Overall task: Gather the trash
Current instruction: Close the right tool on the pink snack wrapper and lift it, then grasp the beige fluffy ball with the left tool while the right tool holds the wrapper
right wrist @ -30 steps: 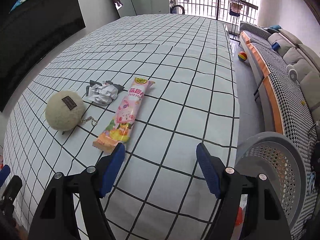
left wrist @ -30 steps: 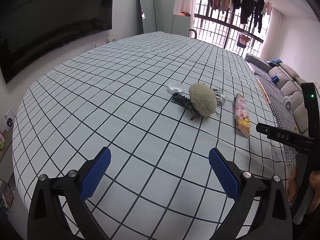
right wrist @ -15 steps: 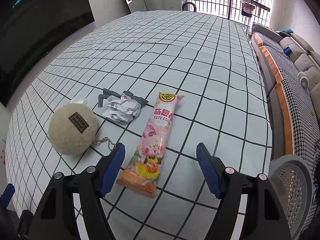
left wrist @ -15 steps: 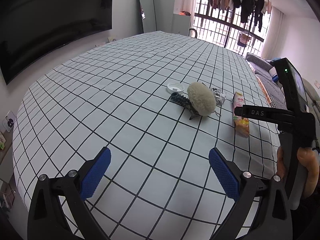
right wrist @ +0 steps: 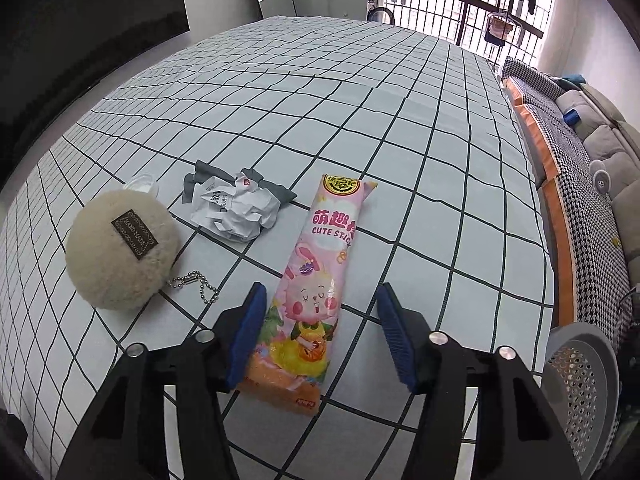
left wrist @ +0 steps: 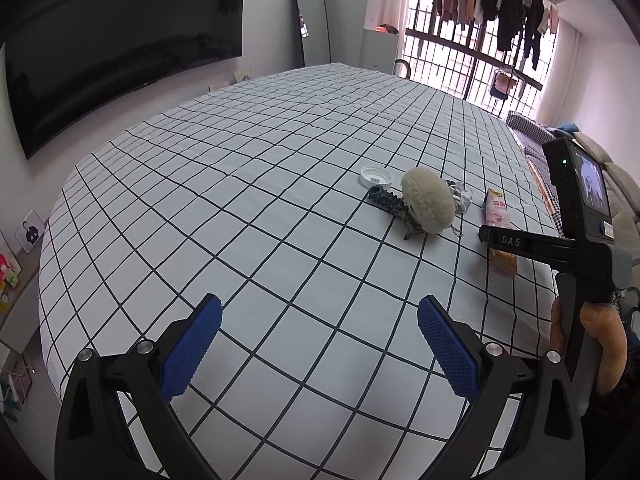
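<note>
Nothing looked collected: right gripper (right wrist: pixel 320 332) straddled the snack packet (right wrist: pixel 316 280) with jaws wide; crumpled paper (right wrist: pixel 236 212) remained; left gripper (left wrist: pixel 320 354) gaped, empty.

Colours on the checked cloth

White cloth (right wrist: pixel 400 128) with black grid lines; beside the cream plush ball (right wrist: pixel 120 248) — brown label — lie white-grey crumpled paper (right wrist: pixel 236 212) and a pink-orange snack wrapper (right wrist: pixel 316 272); blue gripper pads (right wrist: pixel 250 332).
</note>
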Demonstrator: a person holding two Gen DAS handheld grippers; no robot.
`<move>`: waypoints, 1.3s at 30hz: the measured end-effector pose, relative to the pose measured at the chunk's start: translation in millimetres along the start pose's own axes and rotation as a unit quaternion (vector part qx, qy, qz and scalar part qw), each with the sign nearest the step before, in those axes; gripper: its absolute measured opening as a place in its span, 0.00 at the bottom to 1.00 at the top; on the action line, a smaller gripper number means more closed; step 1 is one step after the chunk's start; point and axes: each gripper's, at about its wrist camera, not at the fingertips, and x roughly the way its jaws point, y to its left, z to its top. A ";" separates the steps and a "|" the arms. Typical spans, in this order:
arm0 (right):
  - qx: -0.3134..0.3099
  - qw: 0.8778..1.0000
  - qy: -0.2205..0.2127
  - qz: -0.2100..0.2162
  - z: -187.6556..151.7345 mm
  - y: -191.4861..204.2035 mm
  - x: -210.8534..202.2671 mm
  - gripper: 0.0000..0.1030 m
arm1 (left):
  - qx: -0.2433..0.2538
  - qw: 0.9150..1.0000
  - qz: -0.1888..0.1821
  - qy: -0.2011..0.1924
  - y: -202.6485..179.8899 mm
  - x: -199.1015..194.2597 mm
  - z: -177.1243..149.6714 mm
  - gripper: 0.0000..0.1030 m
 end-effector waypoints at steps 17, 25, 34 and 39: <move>0.019 0.999 -0.011 0.039 -24.2 -16.9 -33.3 0.30 | 0.000 1.000 -0.010 0.009 -9.8 1.7 -2.4 0.94; 0.025 0.998 -0.020 0.048 -57.9 -25.8 -65.2 0.30 | -0.002 1.000 -0.013 0.005 -16.5 4.9 6.8 0.94; 0.034 0.998 -0.027 0.051 -85.9 -40.7 -88.4 0.30 | 0.007 1.000 -0.017 -0.002 -31.8 14.8 28.3 0.94; 0.025 0.998 -0.032 0.044 -95.5 -40.4 -91.7 0.30 | 0.012 1.000 -0.023 -0.001 -46.1 24.9 45.2 0.94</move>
